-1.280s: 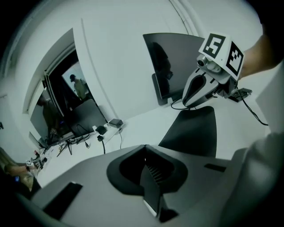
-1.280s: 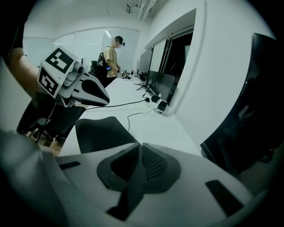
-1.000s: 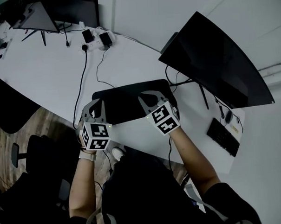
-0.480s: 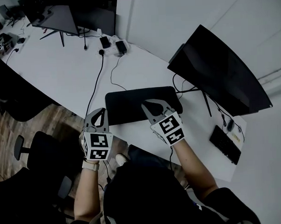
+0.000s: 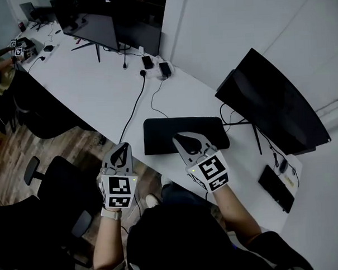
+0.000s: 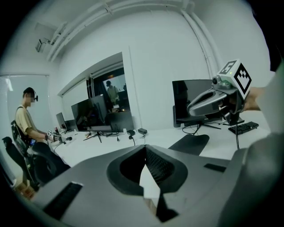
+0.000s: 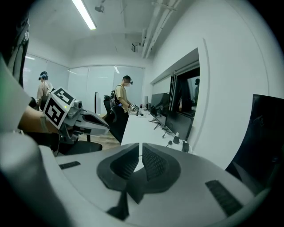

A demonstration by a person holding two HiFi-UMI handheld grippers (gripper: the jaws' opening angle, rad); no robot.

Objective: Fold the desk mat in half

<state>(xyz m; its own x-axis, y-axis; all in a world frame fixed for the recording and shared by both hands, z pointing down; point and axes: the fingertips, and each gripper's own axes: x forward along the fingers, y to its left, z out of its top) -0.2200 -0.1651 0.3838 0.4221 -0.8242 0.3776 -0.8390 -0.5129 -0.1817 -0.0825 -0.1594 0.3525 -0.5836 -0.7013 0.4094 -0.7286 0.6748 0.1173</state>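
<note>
Both my grippers are clenched on nothing. The left gripper (image 5: 125, 146) has its jaws pressed together. The right gripper (image 5: 177, 139) shows only a thin slit between its jaws, with nothing in it.

The desk mat (image 5: 169, 131) lies flat and dark near the front edge of the desk (image 5: 100, 90), just in front of the foot of the monitor (image 5: 274, 104). I cannot tell from here whether it is already doubled over.

From the head view, my right gripper hangs over the mat's near edge, apparently lifted clear of it. My left gripper sits off the desk's front edge, beside the mat's near left corner and apart from it.

If the fold is still to come, I would open both grippers and lower them to the two near corners. I would pinch only the mat and carry both corners together to the far edge, keeping them level so the edges meet squarely and clear of the cables behind.
</note>
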